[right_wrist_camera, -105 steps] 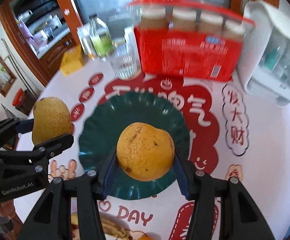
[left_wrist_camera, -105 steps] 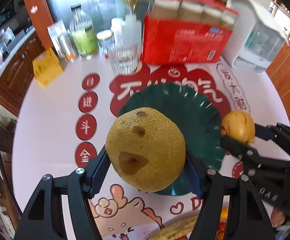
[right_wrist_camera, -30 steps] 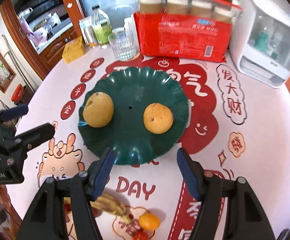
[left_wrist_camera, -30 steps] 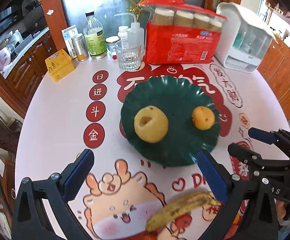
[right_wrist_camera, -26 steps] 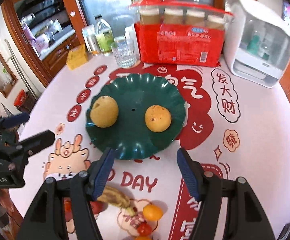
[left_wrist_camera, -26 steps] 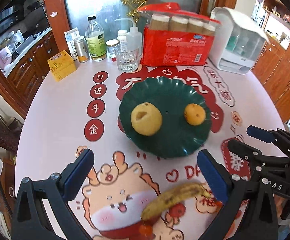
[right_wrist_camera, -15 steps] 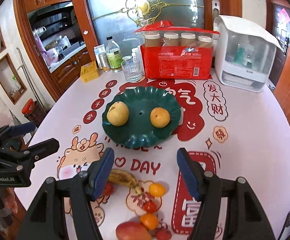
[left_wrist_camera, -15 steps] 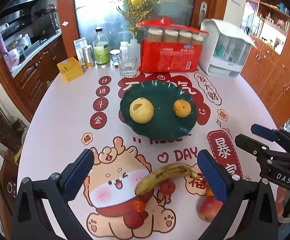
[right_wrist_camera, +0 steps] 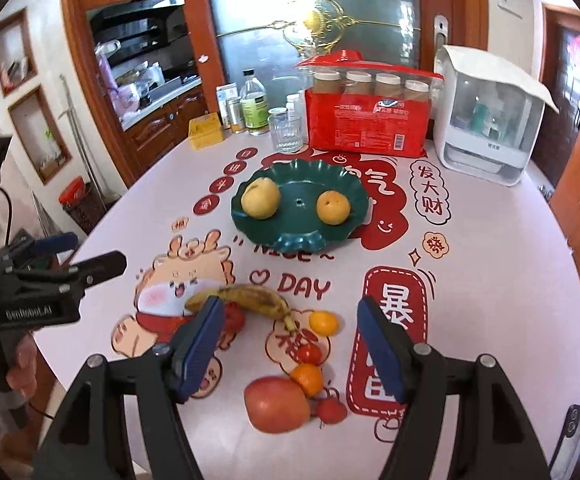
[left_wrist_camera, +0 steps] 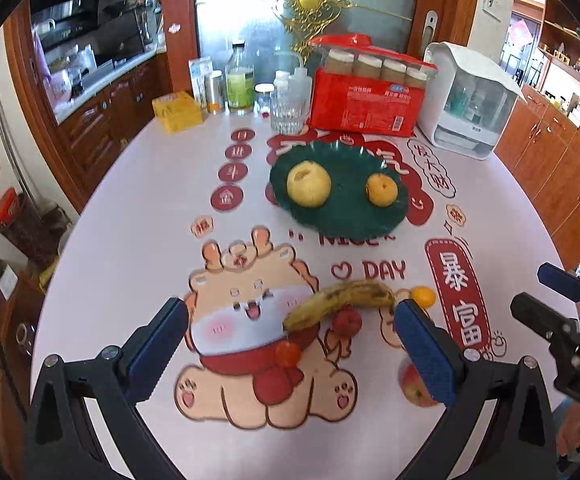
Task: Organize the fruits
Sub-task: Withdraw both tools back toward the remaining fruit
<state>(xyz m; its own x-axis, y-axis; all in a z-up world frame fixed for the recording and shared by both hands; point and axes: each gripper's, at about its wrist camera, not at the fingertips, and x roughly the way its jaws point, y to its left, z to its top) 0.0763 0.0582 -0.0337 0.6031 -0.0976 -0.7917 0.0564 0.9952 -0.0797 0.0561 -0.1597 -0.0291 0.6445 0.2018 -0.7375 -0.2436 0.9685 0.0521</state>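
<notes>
A dark green plate [left_wrist_camera: 342, 216] [right_wrist_camera: 290, 240] holds a yellow pear [left_wrist_camera: 308, 183] [right_wrist_camera: 260, 201] on its left and an orange fruit [left_wrist_camera: 381, 189] [right_wrist_camera: 333, 207] on its right. Nearer me lie a spotted banana [left_wrist_camera: 338, 302] [right_wrist_camera: 249, 297], a red apple [right_wrist_camera: 277, 404] [left_wrist_camera: 412, 388], small oranges [right_wrist_camera: 323, 322] and small red fruits [right_wrist_camera: 332, 410]. My left gripper [left_wrist_camera: 290, 344] is open and empty, above the near table. My right gripper [right_wrist_camera: 290, 344] is open and empty, over the loose fruit.
At the table's back stand a red pack of cups [left_wrist_camera: 366, 96], a glass [left_wrist_camera: 286, 112], bottles [left_wrist_camera: 239, 80], a yellow box [left_wrist_camera: 177, 112] and a white appliance [left_wrist_camera: 470, 100]. Wooden cabinets stand on both sides. A phone [right_wrist_camera: 570, 436] lies at the right edge.
Both grippers let go of the pear and the orange fruit on the plate, then pulled back and up. The loose fruit near the front edge has come into view.
</notes>
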